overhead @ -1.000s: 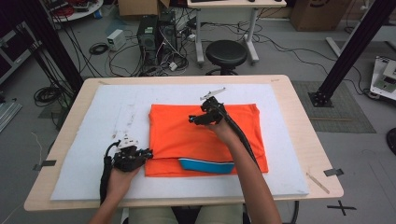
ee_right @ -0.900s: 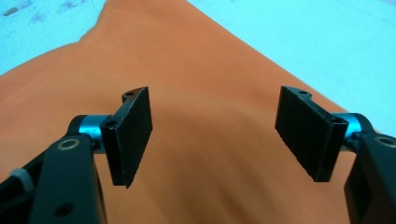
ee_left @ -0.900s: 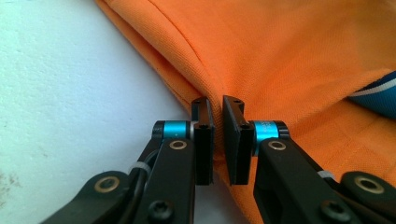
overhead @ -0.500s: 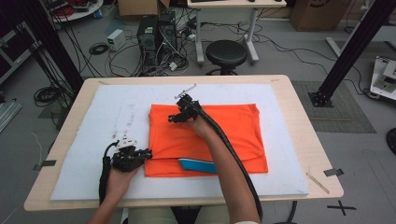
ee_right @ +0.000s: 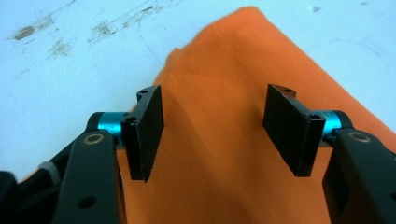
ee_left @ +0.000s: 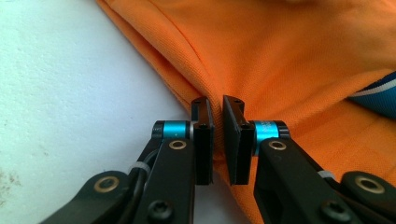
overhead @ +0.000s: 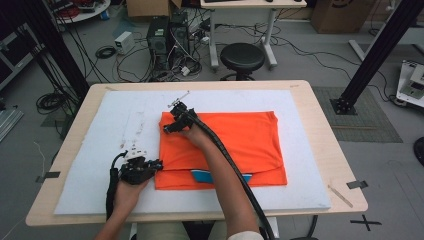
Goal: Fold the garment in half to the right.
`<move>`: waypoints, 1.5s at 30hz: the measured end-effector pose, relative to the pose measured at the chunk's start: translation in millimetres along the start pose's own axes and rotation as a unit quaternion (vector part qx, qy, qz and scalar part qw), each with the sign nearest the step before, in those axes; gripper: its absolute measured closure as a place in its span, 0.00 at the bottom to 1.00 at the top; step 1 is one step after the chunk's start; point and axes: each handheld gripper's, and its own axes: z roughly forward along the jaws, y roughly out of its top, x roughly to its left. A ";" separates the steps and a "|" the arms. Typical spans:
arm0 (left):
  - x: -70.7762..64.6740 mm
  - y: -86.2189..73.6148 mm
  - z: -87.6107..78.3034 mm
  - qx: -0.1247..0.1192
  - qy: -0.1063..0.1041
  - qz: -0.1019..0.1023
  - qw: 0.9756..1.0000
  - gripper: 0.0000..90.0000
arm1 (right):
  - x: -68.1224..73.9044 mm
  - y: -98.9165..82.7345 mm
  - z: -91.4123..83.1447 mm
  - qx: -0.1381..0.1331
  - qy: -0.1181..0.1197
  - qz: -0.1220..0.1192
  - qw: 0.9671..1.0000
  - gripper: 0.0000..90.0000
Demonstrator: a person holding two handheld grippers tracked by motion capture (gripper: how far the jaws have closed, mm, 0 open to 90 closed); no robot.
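While the left fingers (ee_left: 218,140) pinch the orange shirt's (overhead: 240,140) edge, the right fingers (ee_right: 217,135), closing, straddle its far corner untouched.

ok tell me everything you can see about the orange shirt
The orange shirt looks like knit fabric, folded into a flat rectangle on the white mat, with a blue, white-striped trim peeking out at its near edge. The left gripper is shut on its near left corner. The right gripper, jaws just closing but apart, hangs over its far left corner.
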 end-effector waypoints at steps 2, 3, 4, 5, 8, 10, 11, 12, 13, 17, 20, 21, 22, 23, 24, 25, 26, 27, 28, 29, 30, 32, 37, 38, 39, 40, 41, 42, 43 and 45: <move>-0.1 -0.1 0.0 0.000 0.001 0.001 1.000 0.92 | 2.5 2.3 4.4 0.003 -0.003 -0.001 1.000 0.43; 0.0 -0.1 0.1 0.000 0.000 0.001 1.000 0.92 | 3.2 3.1 5.6 0.002 -0.005 -0.001 1.000 0.43; 0.0 -0.1 0.1 0.000 0.000 0.001 1.000 0.92 | 3.5 3.8 6.3 0.000 -0.006 0.000 1.000 0.43; 0.0 -0.1 0.2 -0.001 0.001 0.002 1.000 0.92 | 4.0 4.5 6.5 0.000 -0.008 0.001 1.000 0.43; -0.1 0.0 0.3 0.000 0.001 0.003 1.000 0.92 | 6.6 6.6 8.9 -0.001 -0.014 -0.002 1.000 0.43; 0.0 0.0 0.3 0.000 0.001 0.004 1.000 0.92 | 10.6 8.3 11.5 -0.001 -0.016 -0.007 1.000 0.42; 0.0 0.0 0.3 0.000 0.001 0.004 1.000 0.92 | 13.6 9.2 12.6 0.001 -0.019 -0.013 1.000 0.41; 0.1 0.0 0.4 0.000 0.000 0.004 1.000 0.92 | 16.5 10.0 13.9 0.003 -0.025 -0.020 0.999 0.41; 0.0 -0.1 0.4 0.000 0.001 0.004 1.000 0.92 | 18.7 10.7 14.9 0.005 -0.028 -0.026 0.999 0.40; -0.4 0.0 0.6 0.000 0.002 0.006 1.000 0.92 | 26.0 12.4 18.4 0.018 -0.060 -0.052 0.997 0.43; -0.8 -0.3 0.7 -0.002 0.003 0.006 1.000 0.92 | 28.6 13.1 19.0 0.020 -0.067 -0.057 0.996 0.51; -1.0 -0.4 0.8 -0.002 0.004 0.006 1.000 0.92 | 28.3 13.2 18.5 0.019 -0.068 -0.057 0.996 0.55; -1.2 -0.5 1.2 -0.004 0.005 0.005 1.000 0.92 | 28.6 13.2 18.2 0.019 -0.070 -0.058 0.996 0.59; -1.3 -0.4 1.5 -0.004 0.005 0.005 1.000 0.92 | 29.8 13.2 18.1 0.019 -0.071 -0.059 0.996 0.63; -1.4 -0.4 1.6 -0.005 0.006 0.004 1.000 0.92 | 31.1 13.0 18.3 0.018 -0.074 -0.063 0.995 0.67; -1.4 -0.3 1.7 -0.006 0.007 0.004 1.000 0.92 | 32.4 13.1 18.2 0.018 -0.074 -0.066 0.995 0.72; -1.3 -0.3 1.7 -0.006 0.007 0.004 1.000 0.92 | 33.7 13.0 18.2 0.018 -0.080 -0.068 0.994 0.74; -1.1 -0.1 1.8 -0.006 0.007 0.005 1.000 0.92 | 34.2 13.1 18.2 0.018 -0.082 -0.068 0.994 0.76; -1.0 -0.1 1.8 -0.005 0.007 0.004 1.000 0.92 | 34.5 13.3 18.3 0.018 -0.084 -0.067 0.994 0.76; -0.8 -0.1 1.8 -0.004 0.006 0.004 1.000 0.91 | 34.2 13.6 18.1 0.018 -0.083 -0.066 0.994 0.76; -0.8 -0.1 1.9 -0.004 0.006 0.003 1.000 0.92 | 34.1 14.5 17.7 0.020 -0.081 -0.064 0.994 0.73; -1.0 -0.1 2.2 -0.005 0.005 0.003 1.000 0.91 | 32.7 17.4 15.3 0.013 -0.075 -0.048 0.996 0.60; -1.0 -0.1 2.1 -0.005 0.004 0.004 1.000 0.91 | 38.9 23.1 20.4 0.019 -0.077 -0.046 0.996 0.56; -0.9 -0.1 2.0 -0.005 0.004 0.004 1.000 0.91 | 41.0 22.3 24.5 0.026 -0.086 -0.050 0.995 0.56; -1.0 -0.1 2.0 -0.005 0.004 0.004 1.000 0.91 | 42.9 22.0 26.7 0.026 -0.095 -0.051 0.994 0.57; -0.9 -0.1 2.0 -0.004 0.005 0.005 1.000 0.91 | 44.2 22.0 28.4 0.026 -0.104 -0.053 0.993 0.60; -1.0 -0.2 2.0 -0.005 0.005 0.005 1.000 0.91 | 45.4 21.9 29.3 0.027 -0.112 -0.055 0.992 0.63; -1.0 -0.1 2.0 -0.005 0.005 0.006 1.000 0.91 | 45.6 21.7 29.9 0.027 -0.114 -0.056 0.992 0.65; -1.1 -0.2 2.1 -0.005 0.006 0.006 1.000 0.91 | 45.8 21.5 30.2 0.026 -0.112 -0.056 0.992 0.67; -1.1 0.0 2.0 -0.004 0.006 0.006 1.000 0.91 | 46.1 21.2 30.4 0.026 -0.109 -0.054 0.992 0.71</move>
